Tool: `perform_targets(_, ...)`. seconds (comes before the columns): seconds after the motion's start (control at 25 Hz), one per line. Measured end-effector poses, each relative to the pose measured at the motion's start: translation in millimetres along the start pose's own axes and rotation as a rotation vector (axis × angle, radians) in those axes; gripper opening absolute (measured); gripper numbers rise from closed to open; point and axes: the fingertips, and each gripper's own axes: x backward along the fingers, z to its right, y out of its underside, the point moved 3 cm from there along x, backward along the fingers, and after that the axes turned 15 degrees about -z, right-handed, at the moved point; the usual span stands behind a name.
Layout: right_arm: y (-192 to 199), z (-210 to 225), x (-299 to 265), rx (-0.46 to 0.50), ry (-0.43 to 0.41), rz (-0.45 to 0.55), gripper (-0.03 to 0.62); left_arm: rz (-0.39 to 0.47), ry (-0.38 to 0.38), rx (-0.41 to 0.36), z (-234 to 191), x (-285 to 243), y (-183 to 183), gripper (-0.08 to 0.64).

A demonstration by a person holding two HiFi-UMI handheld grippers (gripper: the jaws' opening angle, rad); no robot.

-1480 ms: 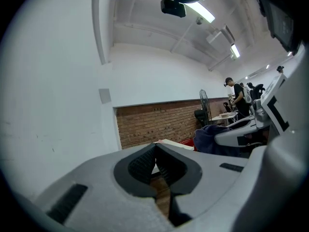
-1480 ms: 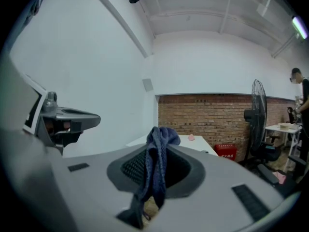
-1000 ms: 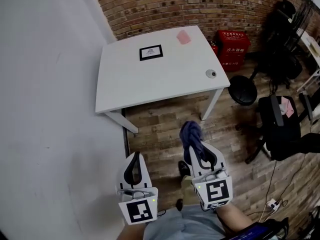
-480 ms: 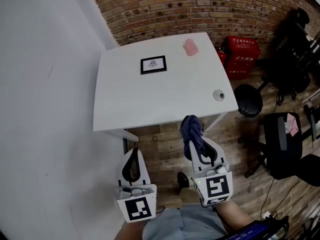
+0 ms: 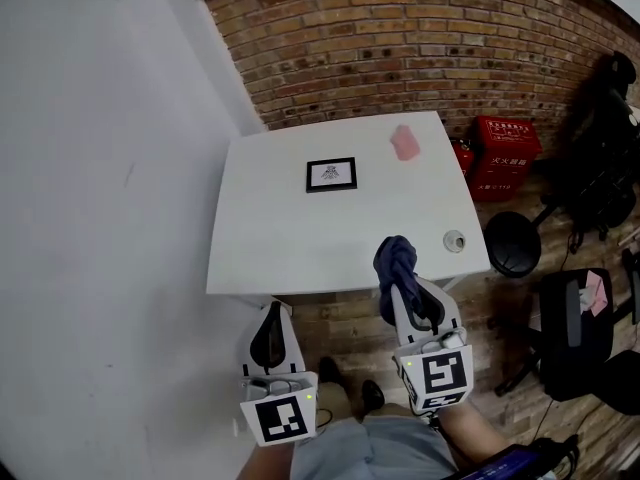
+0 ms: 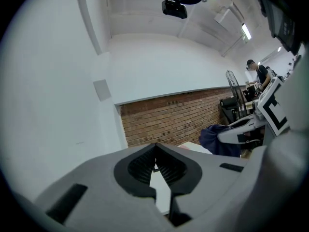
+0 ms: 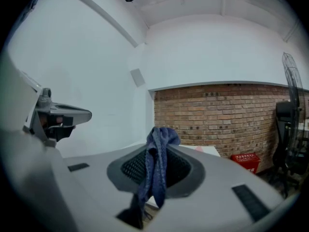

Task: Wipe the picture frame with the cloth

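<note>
White table (image 5: pixel 300 238) — before brick wall (image 5: pixel 420 38); right gripper (image 5: pixel 400 286) pinches cloth (image 5: pixel 396 255).

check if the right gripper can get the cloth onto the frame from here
Probably yes, with a forward reach. The right gripper, shut on the cloth, hangs at the near edge of the table. The frame lies flat farther in, with only bare tabletop between them.

A small black picture frame (image 5: pixel 331 174) lies flat at upper centre; the dark blue cloth (image 5: pixel 396 264) hangs bunched at lower centre
</note>
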Motion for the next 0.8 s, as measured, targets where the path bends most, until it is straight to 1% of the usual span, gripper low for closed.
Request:
perform_targets(0.2, -10, -2, -25, 0.011, -0.005, 0.000, 0.075, -0.008, -0.010, 0.019, -16, -19, 6, 0.009)
perform_targets(0.4, -13, 2, -57, 0.018, 0.009, -0.016, 0.075, -0.009, 0.007, 0.036, -25, -53, 10, 0.009)
perform_targets(0.56, -18, 4, -96, 0.015, 0.023, -0.049, 0.075, -0.026, 0.033, 0.050, -43, -95, 13, 0.009)
perform_targets(0.8, -30, 8, -174, -0.005, 0.051, -0.101, 0.075, -0.059, 0.074, 0.052, -79, -171, 16, 0.009)
